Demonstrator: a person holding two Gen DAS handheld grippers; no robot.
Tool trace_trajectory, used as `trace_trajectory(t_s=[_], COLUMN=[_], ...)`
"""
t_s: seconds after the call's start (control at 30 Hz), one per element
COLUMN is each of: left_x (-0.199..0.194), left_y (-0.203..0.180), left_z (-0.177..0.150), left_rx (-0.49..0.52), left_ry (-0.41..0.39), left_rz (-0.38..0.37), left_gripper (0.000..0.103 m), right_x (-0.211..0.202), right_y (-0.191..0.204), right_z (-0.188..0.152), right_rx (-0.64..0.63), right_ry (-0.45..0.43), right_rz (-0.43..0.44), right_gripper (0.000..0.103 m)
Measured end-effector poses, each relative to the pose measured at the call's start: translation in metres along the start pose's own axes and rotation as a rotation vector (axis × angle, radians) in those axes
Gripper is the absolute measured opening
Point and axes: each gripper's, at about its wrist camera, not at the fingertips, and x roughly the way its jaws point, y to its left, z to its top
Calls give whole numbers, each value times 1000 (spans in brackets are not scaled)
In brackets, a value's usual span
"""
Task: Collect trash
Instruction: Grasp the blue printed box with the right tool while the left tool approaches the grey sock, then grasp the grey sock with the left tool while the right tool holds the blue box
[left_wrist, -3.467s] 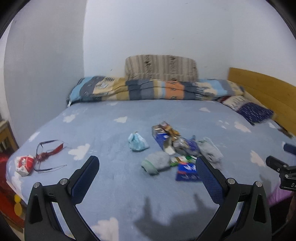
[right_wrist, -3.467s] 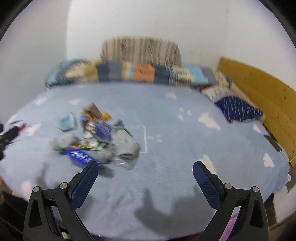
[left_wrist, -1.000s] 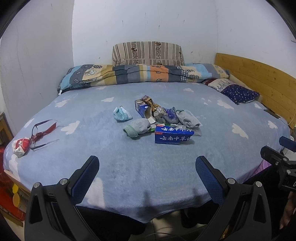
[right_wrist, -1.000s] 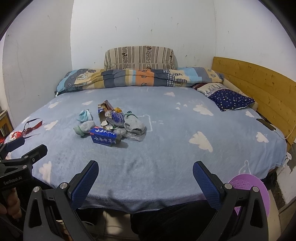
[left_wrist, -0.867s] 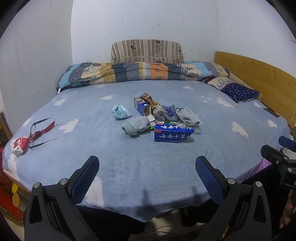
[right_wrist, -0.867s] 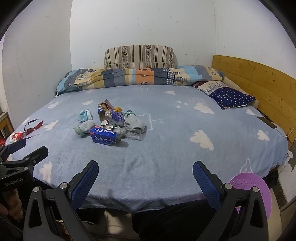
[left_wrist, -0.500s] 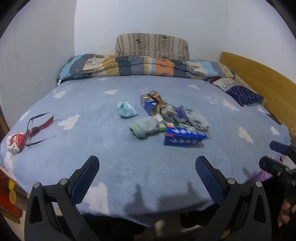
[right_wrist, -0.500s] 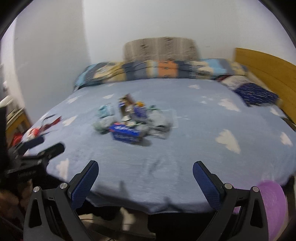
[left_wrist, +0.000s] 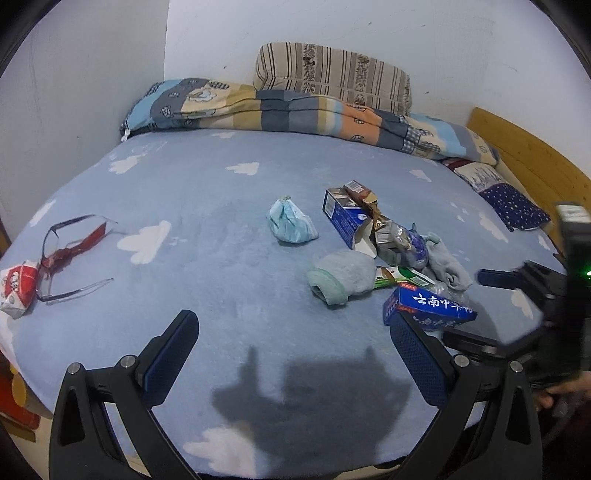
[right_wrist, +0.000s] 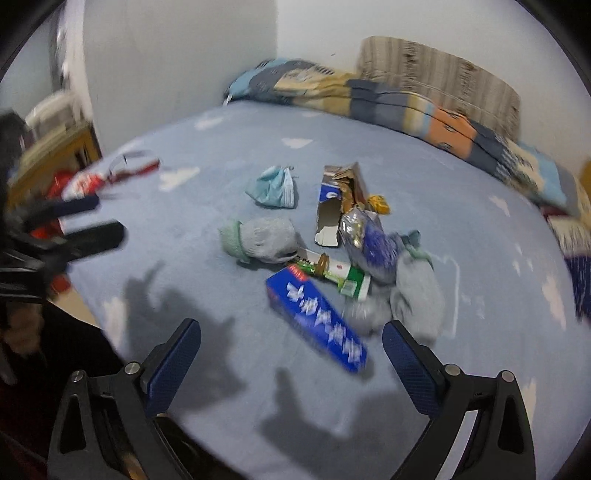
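A bed (left_wrist: 229, 229) with a pale blue cover printed with white clouds fills both views. The trash lies in a loose heap near its middle.

The left wrist view is sharp. The left tool (left_wrist: 293, 354) hangs wide open over the near edge of the bed, holding nothing. At the heap's near edge, just beyond its right finger, lies a long blue box (left_wrist: 430, 308) with white Chinese characters, partly readable as "云南中". Behind the blue box are a grey rolled sock (left_wrist: 341, 275), a green and white carton (left_wrist: 402, 277), a torn blue and white carton (left_wrist: 345, 219) and a crumpled light blue face mask (left_wrist: 290, 225), which sits apart to the left. Only this view clearly shows a red and white packet (left_wrist: 16, 286) with dark cords at the bed's left edge. The right tool (left_wrist: 491, 310) enters from the right, blurred.

The right wrist view is blurred by motion. The right tool (right_wrist: 290, 354) is wide open and empty, with the blue box (right_wrist: 319, 317) between its fingers, further out. This view shows wooden furniture (right_wrist: 51, 155) beside the bed.
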Motion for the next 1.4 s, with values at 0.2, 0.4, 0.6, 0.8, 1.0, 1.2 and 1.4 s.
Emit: trace_trajectory(t_s=[0.2, 0.4, 0.6, 0.8, 1.0, 1.2, 1.4], left_x=[17, 50, 97, 145, 151, 119, 86], left_y=[-6, -22, -43, -49, -45, -40, -59], left_z=[6, 19, 30, 30, 29, 35, 39], left_rx=[48, 105, 186, 189, 150, 84, 87], left_ry=[25, 82, 149, 222, 231, 145, 63], left_rz=[-14, -34, -48, -31, -38, -76, -140], left_gripper=[103, 94, 94, 88, 39, 35, 35], right_x=[55, 59, 35, 17, 16, 6, -3], right_y=[-3, -7, -28, -36, -39, -49, -61], right_z=[1, -8, -10, -8, -4, -6, -7], right_rx=[-91, -59, 127, 220, 248, 285, 345], right_ry=[104, 142, 70, -6, -20, -50, -84], right_rz=[-52, -40, 34, 57, 59, 46, 29], right_gripper=[75, 34, 34, 34, 34, 34, 34])
